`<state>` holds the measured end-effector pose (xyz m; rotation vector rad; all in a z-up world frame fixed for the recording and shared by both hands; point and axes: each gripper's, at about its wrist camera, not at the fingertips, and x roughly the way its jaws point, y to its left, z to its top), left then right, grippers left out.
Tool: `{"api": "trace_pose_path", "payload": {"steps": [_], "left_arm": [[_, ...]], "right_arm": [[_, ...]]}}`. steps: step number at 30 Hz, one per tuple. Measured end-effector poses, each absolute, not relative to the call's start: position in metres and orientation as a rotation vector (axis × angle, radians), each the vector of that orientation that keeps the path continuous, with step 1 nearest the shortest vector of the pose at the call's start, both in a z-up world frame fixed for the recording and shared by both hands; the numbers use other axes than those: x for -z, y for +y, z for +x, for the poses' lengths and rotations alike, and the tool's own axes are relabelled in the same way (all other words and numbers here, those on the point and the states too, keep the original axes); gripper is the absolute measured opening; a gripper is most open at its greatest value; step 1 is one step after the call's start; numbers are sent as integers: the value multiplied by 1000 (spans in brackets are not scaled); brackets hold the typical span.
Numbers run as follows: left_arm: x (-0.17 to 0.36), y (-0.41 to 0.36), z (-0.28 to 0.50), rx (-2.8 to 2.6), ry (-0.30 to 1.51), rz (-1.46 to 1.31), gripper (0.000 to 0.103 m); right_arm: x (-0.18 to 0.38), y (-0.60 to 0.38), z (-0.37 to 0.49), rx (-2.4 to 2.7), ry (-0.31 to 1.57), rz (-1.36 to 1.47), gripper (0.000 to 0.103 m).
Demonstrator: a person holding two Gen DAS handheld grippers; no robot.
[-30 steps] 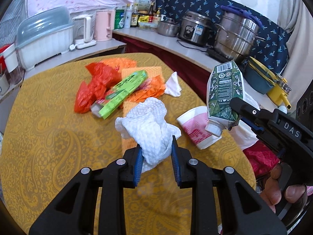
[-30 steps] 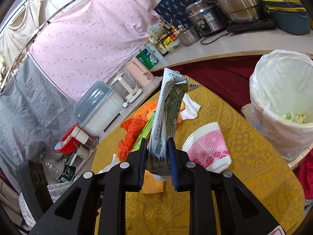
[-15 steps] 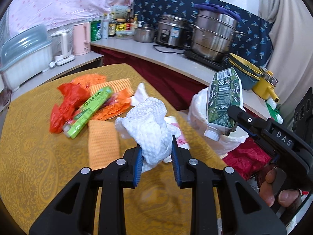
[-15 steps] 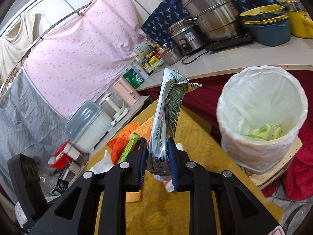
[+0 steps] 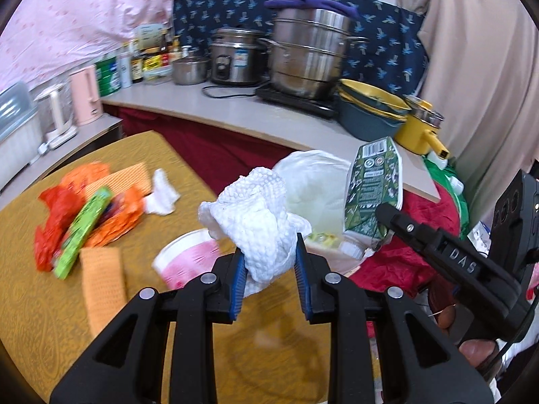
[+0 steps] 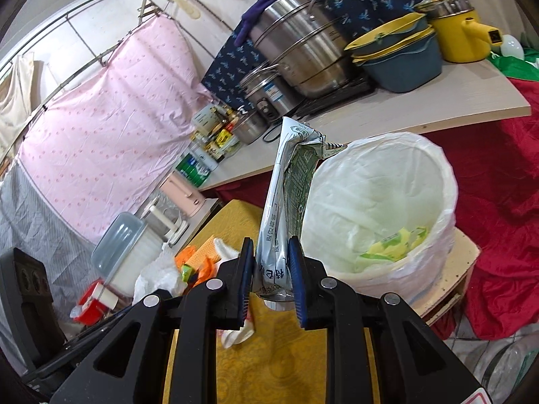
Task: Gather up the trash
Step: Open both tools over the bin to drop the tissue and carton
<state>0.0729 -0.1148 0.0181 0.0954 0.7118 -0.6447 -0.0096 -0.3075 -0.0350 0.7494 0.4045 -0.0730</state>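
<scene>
My left gripper [image 5: 269,266] is shut on a crumpled white paper towel [image 5: 256,215] and holds it above the yellow table's right edge, near the bin. My right gripper [image 6: 269,269] is shut on a green and silver pouch [image 6: 289,195], upright, just left of the white-lined trash bin [image 6: 380,202]. The pouch [image 5: 370,188] and the right gripper also show in the left wrist view, over the bin [image 5: 313,181]. On the table lie a pink paper cup [image 5: 188,259], orange and red wrappers [image 5: 67,208], a green packet [image 5: 84,229] and a white tissue [image 5: 161,192].
The bin holds some yellow-green scraps [image 6: 394,245] and stands on a wooden board [image 6: 451,286] beside the table [image 5: 50,303]. A counter [image 5: 269,118] behind carries steel pots, a rice cooker, bowls, bottles and kettles. Red cloth [image 6: 498,208] lies around the bin.
Both grippers have swung right, from over the table's middle towards the bin, each still holding its item. The bin now fills the right wrist view.
</scene>
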Motion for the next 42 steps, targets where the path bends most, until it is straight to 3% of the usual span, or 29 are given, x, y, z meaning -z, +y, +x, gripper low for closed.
{"api": "trace_pose_path", "payload": {"steps": [16,30,42], "left_arm": [[2,-227,93,762,738,188,25],[33,-266,131,758,802,224,26],[51,-278,155,749,837,233,26]], "right_arm": [[67,-388,-11,190,397,788,21],[87,-412,24,225,444,781,21],[79,-409,53,289,559,594,21]]}}
